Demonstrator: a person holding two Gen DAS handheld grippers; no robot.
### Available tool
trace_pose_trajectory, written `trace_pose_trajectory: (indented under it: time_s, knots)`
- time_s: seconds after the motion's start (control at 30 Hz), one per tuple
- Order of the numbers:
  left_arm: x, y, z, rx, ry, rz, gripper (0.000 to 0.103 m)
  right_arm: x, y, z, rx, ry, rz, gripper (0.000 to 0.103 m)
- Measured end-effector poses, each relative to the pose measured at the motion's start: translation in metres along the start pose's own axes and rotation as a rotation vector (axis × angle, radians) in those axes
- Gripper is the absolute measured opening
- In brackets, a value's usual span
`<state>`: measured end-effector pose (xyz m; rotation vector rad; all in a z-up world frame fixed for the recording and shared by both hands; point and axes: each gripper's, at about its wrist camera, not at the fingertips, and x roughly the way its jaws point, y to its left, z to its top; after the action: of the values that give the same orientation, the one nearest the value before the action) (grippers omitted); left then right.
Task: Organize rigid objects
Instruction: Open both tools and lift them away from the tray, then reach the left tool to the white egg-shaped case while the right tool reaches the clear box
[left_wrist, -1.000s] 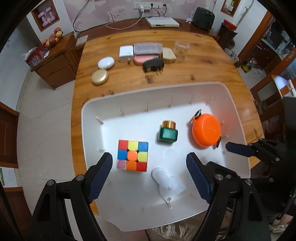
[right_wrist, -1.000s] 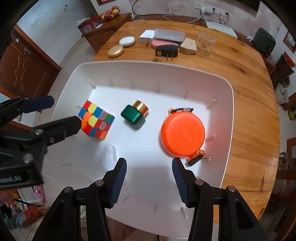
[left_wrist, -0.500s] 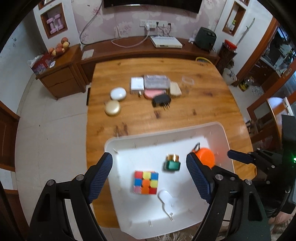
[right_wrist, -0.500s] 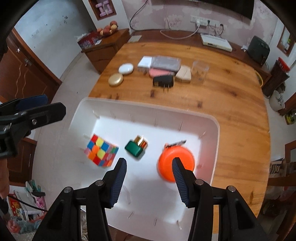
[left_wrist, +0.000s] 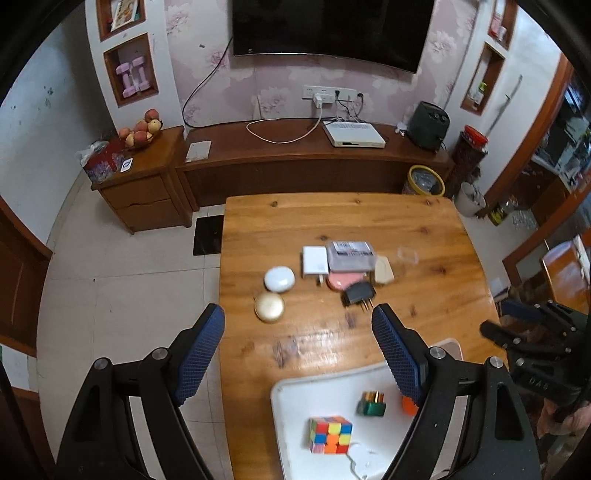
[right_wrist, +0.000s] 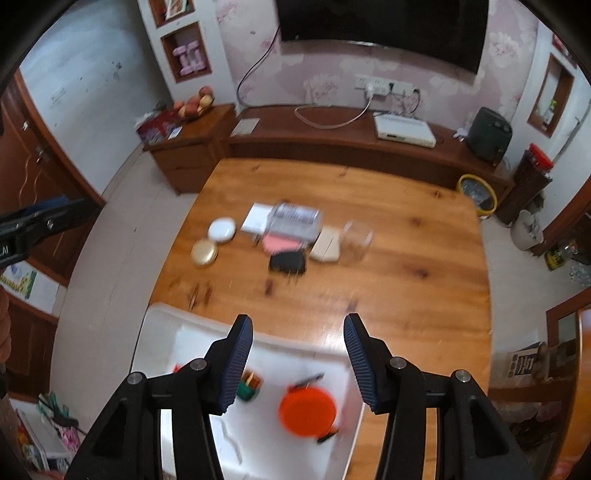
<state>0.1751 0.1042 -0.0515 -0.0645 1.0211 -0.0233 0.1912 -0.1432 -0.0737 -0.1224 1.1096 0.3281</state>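
A white tray (left_wrist: 291, 384) sits at the near edge of the wooden table (left_wrist: 424, 295). In it lie a colourful puzzle cube (left_wrist: 330, 434), a green bottle with a gold cap (left_wrist: 371, 403), an orange round case (right_wrist: 307, 411) and a white piece (left_wrist: 364, 461). Farther back on the table lie a gold compact (left_wrist: 269, 307), a white oval case (left_wrist: 279, 279), a white adapter (left_wrist: 314, 261), a grey box (left_wrist: 351, 254), a pink case (left_wrist: 345, 281), a black plug (left_wrist: 358, 293), a beige block (left_wrist: 383, 269) and a clear cup (right_wrist: 356, 238). My left gripper (left_wrist: 297, 354) and right gripper (right_wrist: 297, 360) are open, empty, high above the tray.
A low wooden cabinet (left_wrist: 314, 162) with a white device (left_wrist: 353, 133) runs along the far wall under a television. A side cabinet (left_wrist: 142, 177) with fruit stands at the left. A yellow bin (left_wrist: 425, 181) sits past the table's far right corner.
Both grippers have risen and pulled back from just above the tray, so the whole table and room now show. Nothing on the table or in the tray has moved.
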Motion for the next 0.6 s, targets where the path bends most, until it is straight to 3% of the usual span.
trace_pose_trajectory:
  time_s: [0.1,0.27,0.4,0.6]
  knots:
    - [0.014,0.011,0.017,-0.026,0.019,-0.012,0.084,0.000,-0.009,0.025,0.029,-0.023,-0.019,0.062]
    - [0.049,0.022,0.033,-0.054,0.078,-0.029,0.084,0.015,-0.023,0.060,0.094,-0.020,-0.025,0.063]
    - [0.092,0.028,0.041,-0.065,0.156,-0.036,0.084,0.043,-0.038,0.083,0.174,0.016,-0.008,0.069]
    - [0.159,0.030,0.039,-0.010,0.269,0.028,0.084,0.099,-0.071,0.100,0.319,0.107,-0.004,0.070]
